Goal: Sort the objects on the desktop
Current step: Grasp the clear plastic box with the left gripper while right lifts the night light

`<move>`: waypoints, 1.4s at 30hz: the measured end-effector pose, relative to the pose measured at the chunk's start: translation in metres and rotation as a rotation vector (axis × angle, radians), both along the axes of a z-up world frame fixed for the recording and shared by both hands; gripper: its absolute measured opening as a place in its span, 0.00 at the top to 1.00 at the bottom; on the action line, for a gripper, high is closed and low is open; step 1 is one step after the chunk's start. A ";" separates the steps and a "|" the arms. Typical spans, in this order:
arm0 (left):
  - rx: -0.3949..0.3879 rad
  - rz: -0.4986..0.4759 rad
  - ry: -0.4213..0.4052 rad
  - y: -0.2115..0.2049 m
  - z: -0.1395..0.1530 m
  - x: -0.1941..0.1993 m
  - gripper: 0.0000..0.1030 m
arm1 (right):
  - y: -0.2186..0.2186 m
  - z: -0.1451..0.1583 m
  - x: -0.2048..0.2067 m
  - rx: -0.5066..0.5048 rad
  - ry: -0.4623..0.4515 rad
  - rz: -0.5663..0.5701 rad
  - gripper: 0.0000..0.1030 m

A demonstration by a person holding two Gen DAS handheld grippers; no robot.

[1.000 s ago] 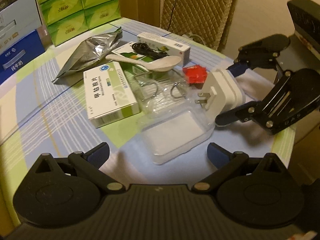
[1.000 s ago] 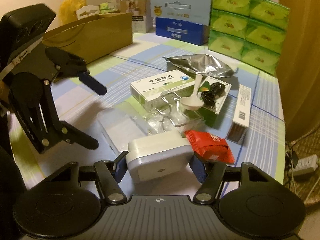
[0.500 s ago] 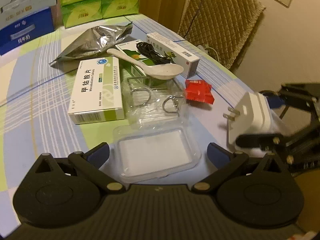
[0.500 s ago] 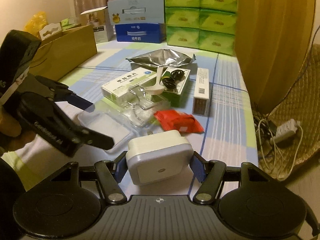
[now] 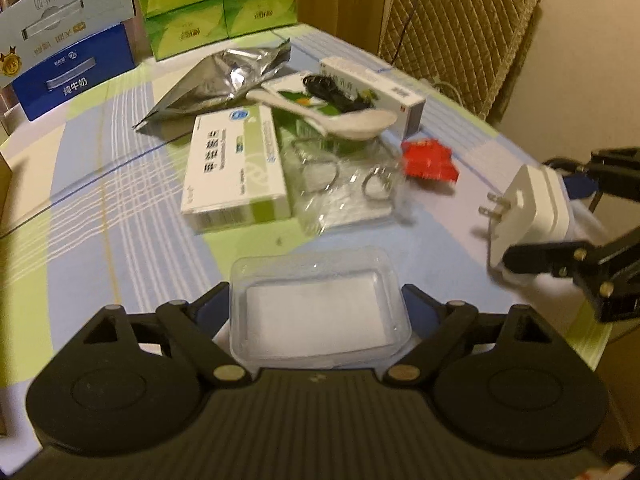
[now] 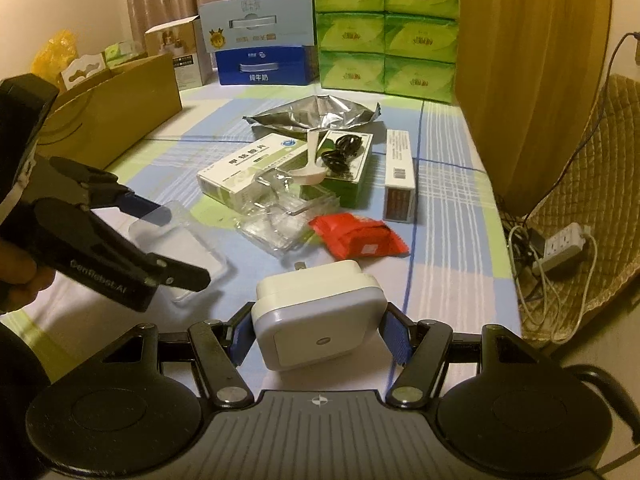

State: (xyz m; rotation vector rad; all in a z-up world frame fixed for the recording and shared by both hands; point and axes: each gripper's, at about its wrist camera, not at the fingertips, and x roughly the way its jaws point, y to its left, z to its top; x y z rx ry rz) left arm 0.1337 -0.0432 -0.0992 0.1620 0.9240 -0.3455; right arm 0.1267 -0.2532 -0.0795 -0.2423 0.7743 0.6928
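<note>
1. Readable text: "DenRobot.AI" on the left gripper (image 6: 168, 246) body, seen from the right wrist view. The blue carton (image 6: 266, 66) and the white-green medicine box (image 5: 236, 168) carry Chinese print too blurred or small to read with confidence.
2. Containers: clear plastic tray (image 5: 320, 312) on the bench (image 5: 120, 208), near edge, holding only a white liner. Behind it a crumpled clear blister pack (image 5: 344, 188) with metal rings inside.
3. Flat green box (image 6: 344, 172) carries a black cable (image 6: 344, 152) and a white spoon (image 5: 344, 120) on top; a long white box (image 6: 398, 174) lies beside it.
4. Silver foil pouch (image 5: 224, 76) and red sachet (image 5: 430, 160) lie loose on the bench; green tissue packs (image 6: 384, 36) are stacked at the back.
5. Left gripper: jaws have just been closing, one either side of the clear tray; whether the pads press on it I cannot tell.
6. Right gripper (image 6: 316, 338): jaws clenched on the white plug adapter (image 6: 316, 316), held off the bench near its right edge, prongs facing the pile.
</note>
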 end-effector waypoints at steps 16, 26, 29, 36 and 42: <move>-0.013 0.026 0.007 0.006 -0.004 -0.006 0.20 | 0.014 -0.006 -0.002 -0.071 -0.032 0.008 0.39; -0.010 0.010 -0.010 0.009 0.002 -0.008 0.20 | 0.013 -0.008 -0.001 -0.067 -0.013 0.019 0.59; -0.013 0.013 -0.012 0.012 0.002 -0.007 0.20 | 0.015 -0.006 -0.003 -0.102 -0.045 0.045 0.44; -0.021 -0.014 -0.021 0.015 0.005 -0.003 0.20 | 0.020 0.003 0.009 -0.158 -0.101 0.185 0.23; -0.030 -0.014 -0.031 0.019 0.008 0.001 0.20 | 0.033 -0.005 0.039 -0.174 -0.033 0.314 0.23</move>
